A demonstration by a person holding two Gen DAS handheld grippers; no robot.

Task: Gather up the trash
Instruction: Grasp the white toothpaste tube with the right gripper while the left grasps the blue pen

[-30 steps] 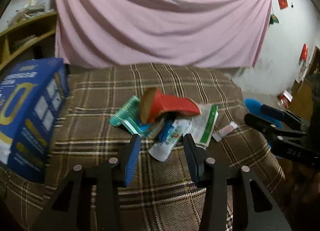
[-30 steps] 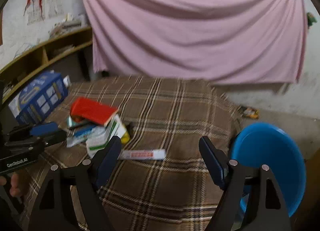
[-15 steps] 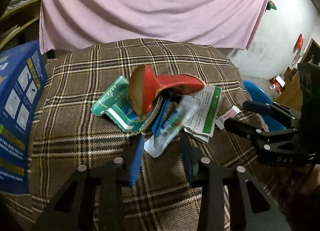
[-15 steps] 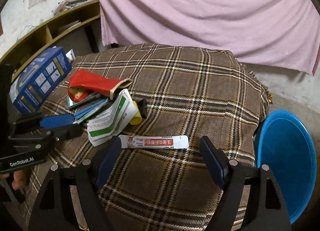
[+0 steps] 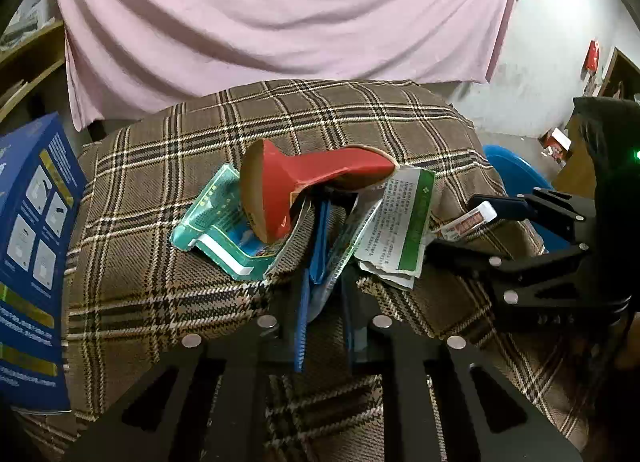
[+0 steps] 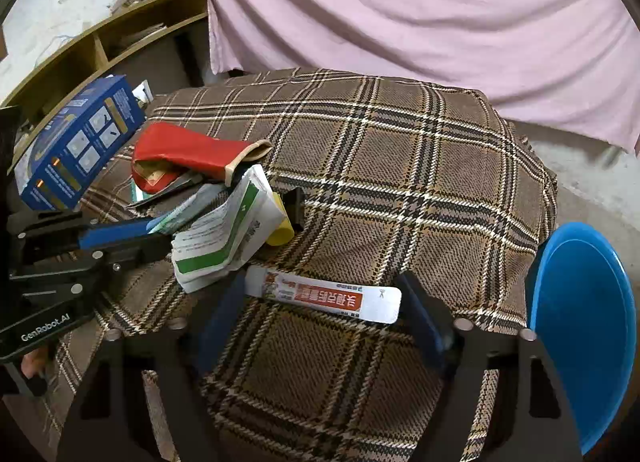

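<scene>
Left gripper (image 5: 325,304) — fingers narrowed onto clear wrapper (image 5: 335,262) at the trash pile's near edge. Right gripper (image 6: 320,310) — fingers spread, flanking the red-and-white sachet (image 6: 323,294) lying on plaid cloth (image 6: 384,166); blue bin (image 6: 580,326) beside.

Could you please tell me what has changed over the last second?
Both grippers advanced and lowered. The left gripper narrowed around the clear wrapper; the right gripper, open, now straddles the red-and-white sachet. The pile, blue box and blue bin stayed put.
</scene>
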